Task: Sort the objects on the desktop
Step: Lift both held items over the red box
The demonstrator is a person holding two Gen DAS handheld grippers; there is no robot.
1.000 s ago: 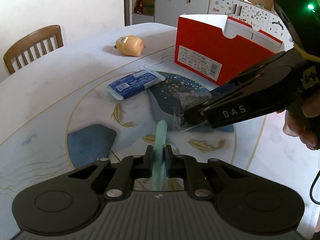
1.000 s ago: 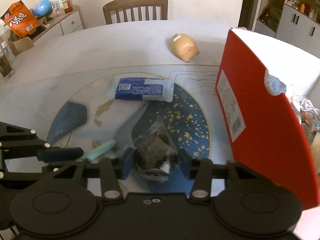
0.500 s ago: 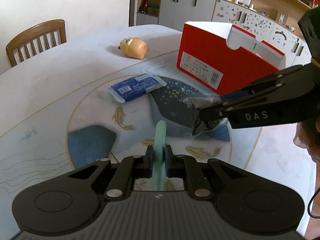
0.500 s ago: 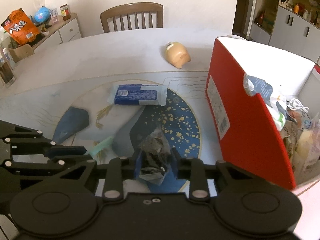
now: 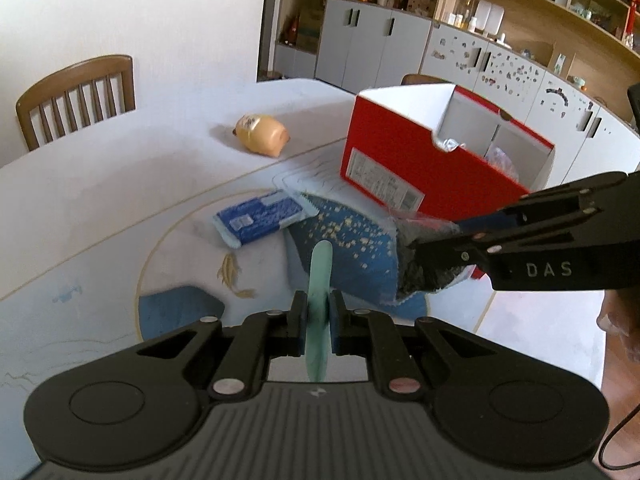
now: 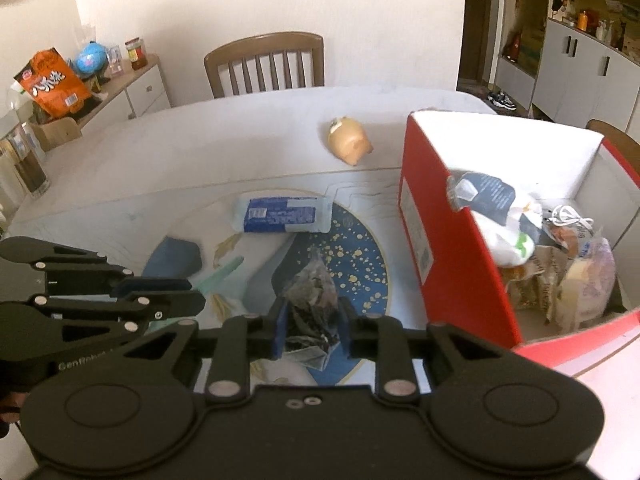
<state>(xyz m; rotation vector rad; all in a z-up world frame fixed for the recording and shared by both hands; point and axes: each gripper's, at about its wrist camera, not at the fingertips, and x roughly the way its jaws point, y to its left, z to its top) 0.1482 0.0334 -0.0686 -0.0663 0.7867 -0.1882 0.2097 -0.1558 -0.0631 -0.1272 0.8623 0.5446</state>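
My left gripper [image 5: 318,320] is shut on a flat mint-green stick [image 5: 320,276] and holds it above the table; the gripper also shows in the right wrist view [image 6: 160,294]. My right gripper [image 6: 312,330] is shut on a clear packet of dark stuff [image 6: 310,292], lifted off the table left of the red box [image 6: 444,248]. The packet also shows in the left wrist view [image 5: 416,264]. The red box [image 5: 420,176] is open at the top and holds several wrapped items. A blue wet-wipe pack [image 5: 260,220] and a beige pig-shaped toy [image 5: 262,140] lie on the table.
The table top [image 5: 100,192] is white with a blue painted pattern. A wooden chair [image 6: 264,64] stands at the far side. A sideboard with snacks [image 6: 48,84] is at the left; cabinets [image 5: 500,68] line the back wall.
Both grippers have risen with their loads. The right gripper closed tighter on the packet and lifted it off the table, so the inside of the red box has come into view.
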